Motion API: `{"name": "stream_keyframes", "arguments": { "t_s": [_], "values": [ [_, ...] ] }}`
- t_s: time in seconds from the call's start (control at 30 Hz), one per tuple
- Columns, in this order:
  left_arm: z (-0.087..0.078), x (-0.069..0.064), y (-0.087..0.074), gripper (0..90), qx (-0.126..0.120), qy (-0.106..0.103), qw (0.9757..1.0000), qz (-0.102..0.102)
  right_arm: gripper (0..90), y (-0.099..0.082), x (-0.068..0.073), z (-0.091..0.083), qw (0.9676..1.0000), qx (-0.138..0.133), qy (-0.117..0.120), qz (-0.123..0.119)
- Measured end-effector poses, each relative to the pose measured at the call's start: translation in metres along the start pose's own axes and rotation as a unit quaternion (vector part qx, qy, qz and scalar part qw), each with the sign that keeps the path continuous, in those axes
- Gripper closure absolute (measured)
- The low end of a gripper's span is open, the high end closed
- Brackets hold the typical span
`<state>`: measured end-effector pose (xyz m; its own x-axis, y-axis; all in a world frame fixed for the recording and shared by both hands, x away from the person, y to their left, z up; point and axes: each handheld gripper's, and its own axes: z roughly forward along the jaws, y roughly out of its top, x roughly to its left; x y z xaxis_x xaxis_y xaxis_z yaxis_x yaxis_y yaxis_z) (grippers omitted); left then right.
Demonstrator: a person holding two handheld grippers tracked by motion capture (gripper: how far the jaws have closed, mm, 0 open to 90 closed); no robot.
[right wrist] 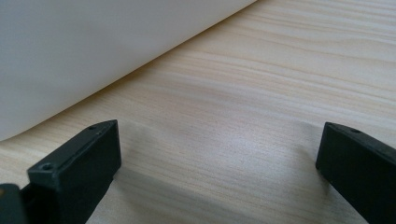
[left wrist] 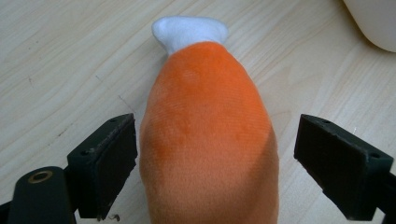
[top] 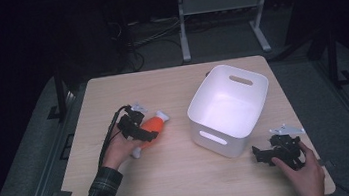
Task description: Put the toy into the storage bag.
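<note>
An orange plush toy (top: 153, 125) with a white tip lies on the wooden table (top: 161, 89), left of centre. My left gripper (top: 138, 130) straddles it, open. In the left gripper view the orange plush toy (left wrist: 208, 130) sits between the two jaws: the left pad (left wrist: 112, 158) is almost against it, while a gap separates it from the right pad (left wrist: 338, 163). My right gripper (top: 262, 155) rests low on the table at the front right, open, holding nothing. In its own view the right gripper (right wrist: 219, 182) faces bare wood beside the white bin wall (right wrist: 93, 51).
A white plastic bin (top: 217, 138) with handle slots stands right of centre, with nothing visible inside it. Its near corner is close to my right gripper. A corner of the white bin (left wrist: 373, 23) shows at the top right of the left gripper view. Table legs and cables lie beyond the far edge.
</note>
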<state>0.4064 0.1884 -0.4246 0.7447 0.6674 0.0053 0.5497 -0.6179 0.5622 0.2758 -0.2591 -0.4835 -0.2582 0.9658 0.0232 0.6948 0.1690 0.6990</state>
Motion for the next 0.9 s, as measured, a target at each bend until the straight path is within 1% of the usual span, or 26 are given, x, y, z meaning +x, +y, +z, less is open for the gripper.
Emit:
{"name": "stream_keyframes", "arguments": {
  "t_s": [0.13,0.27,0.47,0.67,0.9],
  "values": [
    [0.002,-0.001,0.0,12.5,0.001,0.003,1.0,-0.001,0.0,0.0,0.0,0.0,1.0,0.0,0.0,0.0],
    [0.006,-0.002,0.0,12.5,0.007,0.005,1.0,0.0,0.0,0.0,0.0,0.0,1.0,0.0,0.0,0.0],
    [0.012,-0.005,0.001,12.5,0.014,0.015,0.9998,0.006,0.0,0.0,0.0,0.0,1.0,0.0,0.0,0.0],
    [0.014,-0.003,0.0,12.5,0.018,0.02,0.9996,0.01,0.0,0.0,0.0,0.0,1.0,0.0,0.0,0.0],
    [0.017,-0.001,-0.002,12.5,0.02,0.017,0.9996,0.004,0.0,0.0,0.0,0.0,1.0,0.0,0.0,0.0]
  ]
}}
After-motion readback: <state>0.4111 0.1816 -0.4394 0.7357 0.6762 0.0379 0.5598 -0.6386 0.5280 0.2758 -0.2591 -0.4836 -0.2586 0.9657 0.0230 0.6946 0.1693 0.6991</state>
